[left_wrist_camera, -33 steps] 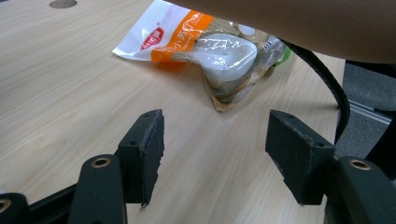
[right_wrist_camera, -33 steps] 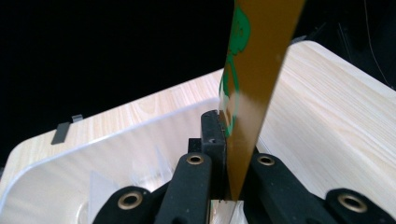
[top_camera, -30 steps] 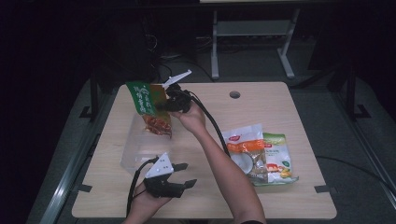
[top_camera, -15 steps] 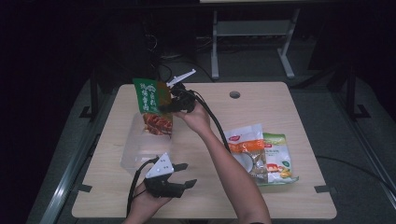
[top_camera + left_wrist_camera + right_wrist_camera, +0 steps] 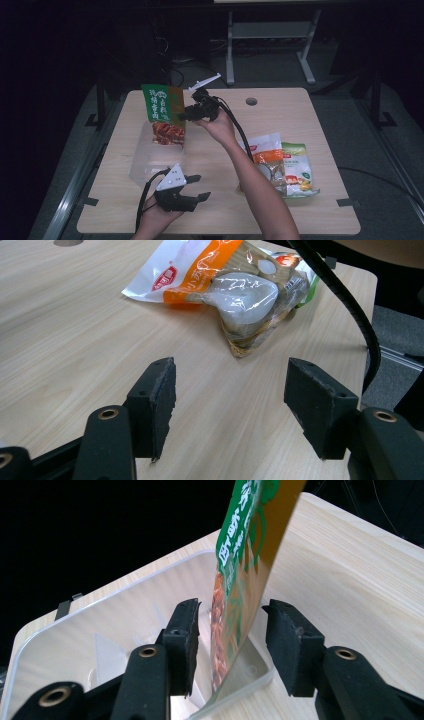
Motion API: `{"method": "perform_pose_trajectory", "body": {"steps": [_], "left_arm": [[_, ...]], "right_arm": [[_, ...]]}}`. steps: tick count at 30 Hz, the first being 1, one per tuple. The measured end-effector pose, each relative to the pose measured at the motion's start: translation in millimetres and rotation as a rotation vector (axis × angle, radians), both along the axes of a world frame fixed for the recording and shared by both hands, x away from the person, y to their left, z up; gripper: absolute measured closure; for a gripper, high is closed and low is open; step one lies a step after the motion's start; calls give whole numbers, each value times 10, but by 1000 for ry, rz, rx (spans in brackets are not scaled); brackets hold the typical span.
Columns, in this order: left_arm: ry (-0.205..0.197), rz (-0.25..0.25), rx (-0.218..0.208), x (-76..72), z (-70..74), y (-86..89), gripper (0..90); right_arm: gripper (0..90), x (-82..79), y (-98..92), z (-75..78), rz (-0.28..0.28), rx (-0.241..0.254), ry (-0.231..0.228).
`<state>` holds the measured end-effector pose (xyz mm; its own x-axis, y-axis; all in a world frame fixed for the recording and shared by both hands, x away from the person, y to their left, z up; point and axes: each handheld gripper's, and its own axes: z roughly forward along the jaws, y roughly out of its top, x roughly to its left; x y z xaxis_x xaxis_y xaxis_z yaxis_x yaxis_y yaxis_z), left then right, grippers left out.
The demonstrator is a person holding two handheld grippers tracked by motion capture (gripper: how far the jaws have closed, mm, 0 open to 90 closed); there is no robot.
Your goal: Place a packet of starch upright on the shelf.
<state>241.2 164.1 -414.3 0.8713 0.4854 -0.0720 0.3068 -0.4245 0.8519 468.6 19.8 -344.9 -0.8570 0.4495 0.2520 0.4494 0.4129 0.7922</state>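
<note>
A green and orange snack packet (image 5: 162, 112) stands upright with its lower end in a clear plastic bin (image 5: 150, 162) at the table's left. My right gripper (image 5: 183, 115) is level beside it, and its jaws have just been opening. In the right gripper view the packet (image 5: 245, 560) stands between the parted pads (image 5: 187, 630), which do not press on it, above the clear bin (image 5: 100, 630). My left gripper (image 5: 200, 187) rests open near the front edge with nothing in it (image 5: 230, 385).
Two more snack packets lie at the right: an orange and white one (image 5: 265, 150) over a green-edged one (image 5: 295, 167). The orange packet (image 5: 215, 275) lies ahead of the left jaws. A cable (image 5: 350, 305) runs along the right arm.
The right jaws have parted off the green packet and the hand has drawn a little to the right. The packet went from tilted to upright. The left gripper stayed still.
</note>
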Motion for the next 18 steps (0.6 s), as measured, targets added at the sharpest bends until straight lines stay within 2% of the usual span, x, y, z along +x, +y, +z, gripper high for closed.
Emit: {"method": "perform_pose_trajectory", "body": {"steps": [9,11,18], "left_arm": [[9,9,-4,-2,-5,1,373],[9,7,-3,-2,-9,-3,373],[6,7,2,-4,-2,2,371]], "right_arm": [[481,-77,-166,61,-14,5,8],[468,-94,-212,77,-16,-7,0],[444,-188,-441,130,-30,-10,9]]}}
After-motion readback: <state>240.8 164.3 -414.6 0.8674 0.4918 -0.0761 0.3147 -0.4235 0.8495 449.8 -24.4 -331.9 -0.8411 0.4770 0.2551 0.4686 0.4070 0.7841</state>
